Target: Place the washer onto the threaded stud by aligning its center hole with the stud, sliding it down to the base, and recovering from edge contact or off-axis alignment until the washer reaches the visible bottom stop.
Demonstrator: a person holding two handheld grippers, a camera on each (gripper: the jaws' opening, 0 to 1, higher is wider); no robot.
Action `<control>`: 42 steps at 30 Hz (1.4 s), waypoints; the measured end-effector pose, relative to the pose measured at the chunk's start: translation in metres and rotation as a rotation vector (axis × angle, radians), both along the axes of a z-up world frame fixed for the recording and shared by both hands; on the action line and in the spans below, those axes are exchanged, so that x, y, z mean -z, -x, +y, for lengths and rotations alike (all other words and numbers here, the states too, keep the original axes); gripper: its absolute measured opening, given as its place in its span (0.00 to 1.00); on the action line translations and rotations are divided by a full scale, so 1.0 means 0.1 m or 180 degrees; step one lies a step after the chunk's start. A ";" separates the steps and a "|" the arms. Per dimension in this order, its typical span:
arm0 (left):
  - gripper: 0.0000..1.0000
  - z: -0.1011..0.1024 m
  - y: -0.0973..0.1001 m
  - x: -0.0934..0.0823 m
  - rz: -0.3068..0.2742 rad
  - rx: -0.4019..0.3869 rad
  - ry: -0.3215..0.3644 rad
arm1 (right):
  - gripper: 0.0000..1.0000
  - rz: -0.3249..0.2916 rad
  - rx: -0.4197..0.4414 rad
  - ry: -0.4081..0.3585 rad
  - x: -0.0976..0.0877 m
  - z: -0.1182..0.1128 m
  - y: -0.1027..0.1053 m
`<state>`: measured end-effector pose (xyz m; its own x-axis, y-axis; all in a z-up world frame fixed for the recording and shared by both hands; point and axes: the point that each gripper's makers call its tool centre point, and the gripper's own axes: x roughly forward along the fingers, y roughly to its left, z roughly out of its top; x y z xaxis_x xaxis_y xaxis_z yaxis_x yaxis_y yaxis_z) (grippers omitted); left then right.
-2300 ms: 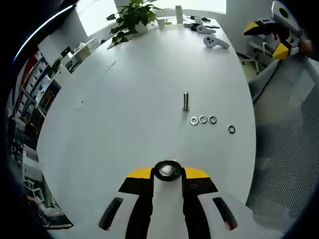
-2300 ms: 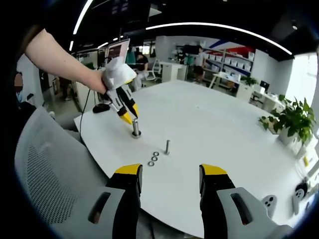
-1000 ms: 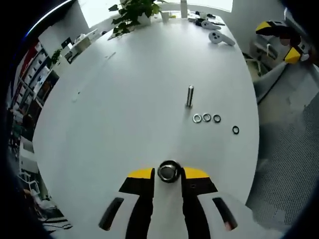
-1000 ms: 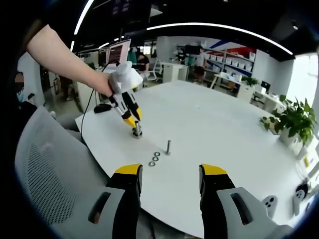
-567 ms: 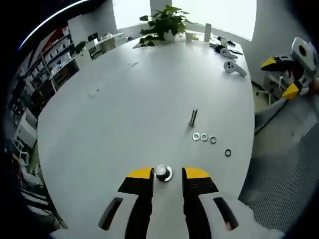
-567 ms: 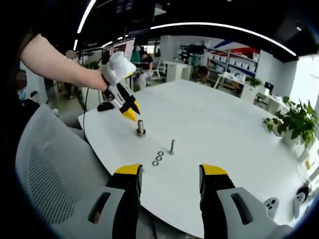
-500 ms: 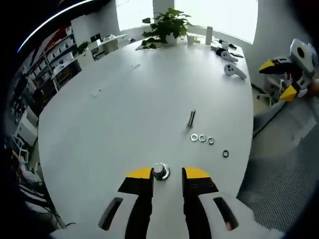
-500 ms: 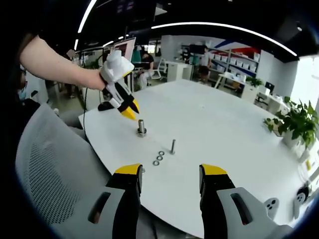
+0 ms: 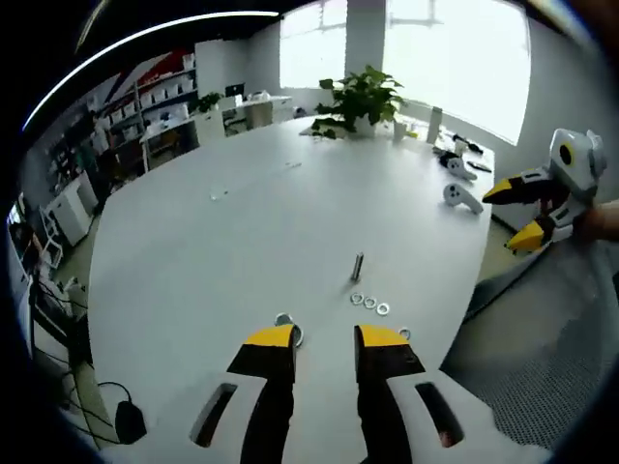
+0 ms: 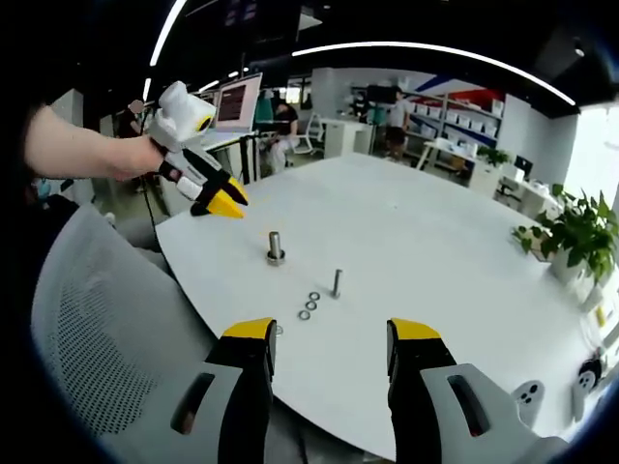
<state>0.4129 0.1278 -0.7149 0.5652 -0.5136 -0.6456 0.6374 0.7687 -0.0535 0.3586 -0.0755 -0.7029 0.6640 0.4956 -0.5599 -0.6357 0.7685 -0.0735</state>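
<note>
White oval table (image 10: 416, 232): bears all the small parts.

Upright threaded metal stud with a washer at its base (image 10: 276, 247): near the table's edge. In the left gripper view (image 9: 286, 327) it is partly cut off behind that gripper's jaw tip; whether the washer lies fully flat cannot be made out.

Second bare metal stud (image 10: 337, 282): upright, apart from the first.

Row of three loose silver washers (image 10: 309, 305): just beside the bare stud. A fourth ring (image 9: 403, 334) is mostly hidden by the jaw.

Left yellow-tipped white gripper (image 10: 224, 201): held in a hand (image 10: 131, 155), above and clear of the washered stud; jaws slightly parted, holding nothing.

Right yellow-tipped white gripper (image 10: 327, 343): jaws wide apart, empty, low over the table edge.

Grey mesh chair back (image 10: 106, 348): below the table.

Potted green plant (image 9: 363, 97): far side; details too small.
</note>
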 end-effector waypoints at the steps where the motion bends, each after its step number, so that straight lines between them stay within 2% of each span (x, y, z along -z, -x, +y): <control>1: 0.23 -0.01 0.02 -0.02 -0.0018 -0.0017 0.0033 | 0.48 0.0001 -0.0001 -0.0006 0.00 0.00 0.00; 8: 0.22 -0.09 0.17 -0.11 -0.0061 -0.0171 0.0252 | 0.48 -0.0004 -0.0013 -0.0042 -0.02 0.01 0.00; 10: 0.23 -0.14 0.23 -0.16 -0.0113 -0.0149 0.0307 | 0.48 0.0011 -0.0013 -0.0044 -0.01 0.01 0.01; 12: 0.24 -0.25 0.29 -0.24 -0.0197 -0.0047 0.0493 | 0.48 0.0007 -0.0018 -0.0051 -0.01 0.01 0.02; 16: 0.24 -0.25 0.39 -0.28 -0.0255 -0.0047 0.0480 | 0.48 -0.0003 -0.0013 -0.0067 -0.02 0.01 0.01; 25: 0.25 -0.19 0.55 -0.44 -0.0400 -0.0235 0.0549 | 0.48 0.0018 -0.0017 -0.0049 -0.01 0.01 0.01; 30: 0.25 -0.13 0.60 -0.44 -0.0436 -0.0387 0.0584 | 0.48 0.0029 -0.0046 -0.0034 0.00 0.03 0.02; 34: 0.25 -0.12 0.65 -0.41 -0.0472 -0.0389 0.0532 | 0.48 0.0053 -0.0053 -0.0025 0.02 0.04 0.03; 42: 0.25 -0.08 0.64 -0.42 -0.0572 -0.0446 0.0541 | 0.48 0.0118 -0.0076 -0.0023 0.06 0.05 0.04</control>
<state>0.3494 0.1200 -0.6724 0.7358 -0.5148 -0.4400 0.5365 0.8396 -0.0851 0.3547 -0.0709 -0.7086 0.6308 0.5153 -0.5801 -0.6560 0.7534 -0.0441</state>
